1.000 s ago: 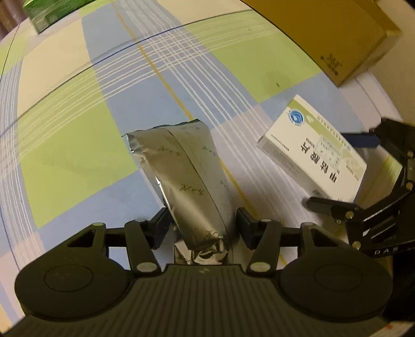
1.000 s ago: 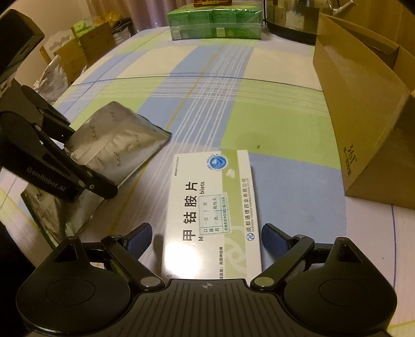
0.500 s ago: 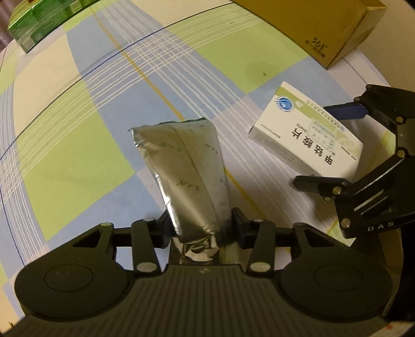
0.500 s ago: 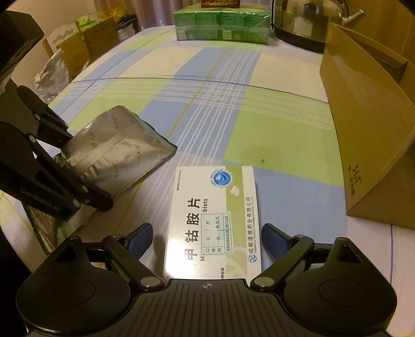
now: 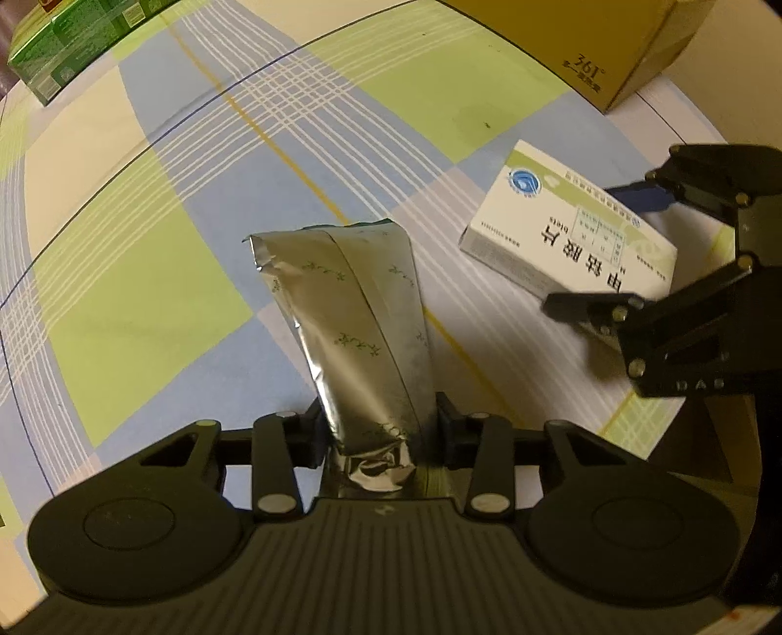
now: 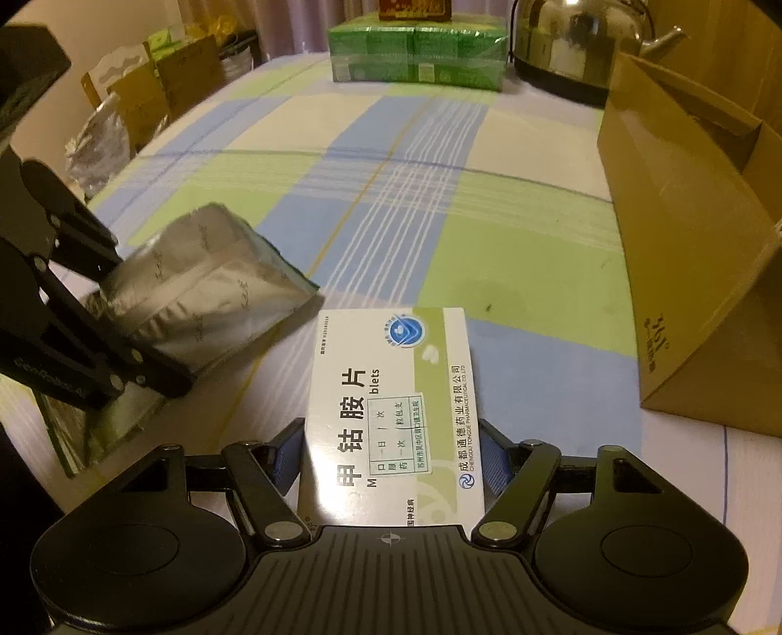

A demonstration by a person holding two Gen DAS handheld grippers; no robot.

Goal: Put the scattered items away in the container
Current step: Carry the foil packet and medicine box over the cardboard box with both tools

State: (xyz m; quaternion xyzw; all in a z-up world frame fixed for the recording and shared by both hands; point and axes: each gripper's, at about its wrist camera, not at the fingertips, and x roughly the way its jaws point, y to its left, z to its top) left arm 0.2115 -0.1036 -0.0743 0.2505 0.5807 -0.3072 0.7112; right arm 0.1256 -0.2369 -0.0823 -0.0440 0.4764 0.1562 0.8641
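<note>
A silver foil pouch (image 5: 352,317) stands up between the pads of my left gripper (image 5: 376,430). Its jaws are closing and press its crumpled lower end. In the right wrist view the pouch (image 6: 210,293) slants up off the cloth in the left gripper (image 6: 137,322). A white and green medicine box (image 6: 391,391) lies flat on the cloth. My right gripper (image 6: 391,454) is closing, and its blue pads touch both long sides of the box. The left wrist view shows the box (image 5: 562,234) at the right. An open brown cardboard box (image 6: 684,244) stands at the right.
The table has a blue, green and cream plaid cloth (image 6: 391,205). A green shrink-wrapped pack (image 6: 415,53) and a steel kettle (image 6: 576,44) stand at the far end. Cartons and bags (image 6: 146,93) sit beyond the left edge. Something flat and foil-like (image 6: 97,430) lies under the left gripper.
The right gripper's jaws came in from wide apart onto the sides of the medicine box. The left jaws squeezed the pouch tighter, and its far end tipped up.
</note>
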